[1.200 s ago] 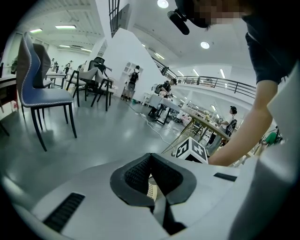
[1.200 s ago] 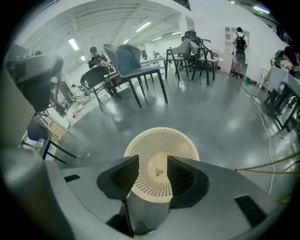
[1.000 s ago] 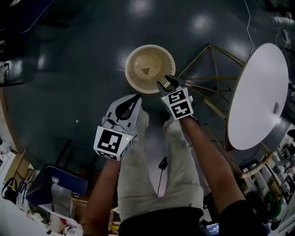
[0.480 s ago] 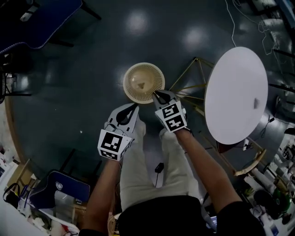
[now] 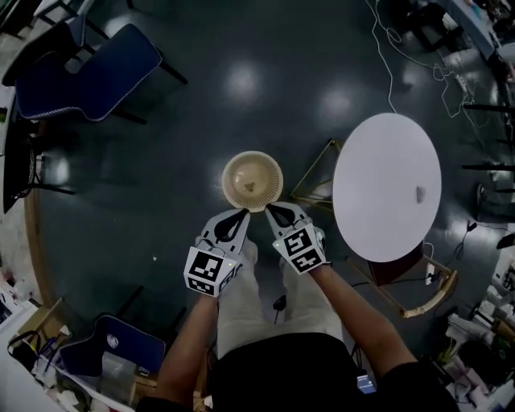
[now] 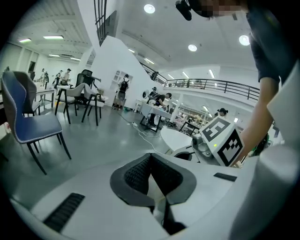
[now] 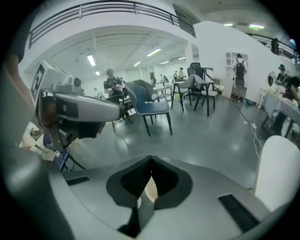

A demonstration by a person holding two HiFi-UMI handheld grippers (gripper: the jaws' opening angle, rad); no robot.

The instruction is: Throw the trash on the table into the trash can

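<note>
My left hand-held gripper (image 5: 238,216): jaws pressed together, empty. My right hand-held gripper (image 5: 274,211): jaws closing, tips meeting, nothing between. Trash can (image 5: 252,181) on floor just ahead of both tips, small scrap (image 5: 251,187) inside. Round white counter (image 5: 378,173) off to right of right hand-held gripper, carrying one item (image 5: 420,193) too small to identify.

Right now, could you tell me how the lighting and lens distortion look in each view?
Head view: dim, with bright reflections glaring on the glossy dark floor; the round white table is brightest. Left gripper view: bright, evenly lit, fisheye with black corners. Right gripper view: the same fisheye bows the balcony railing, and black corners again.
</note>
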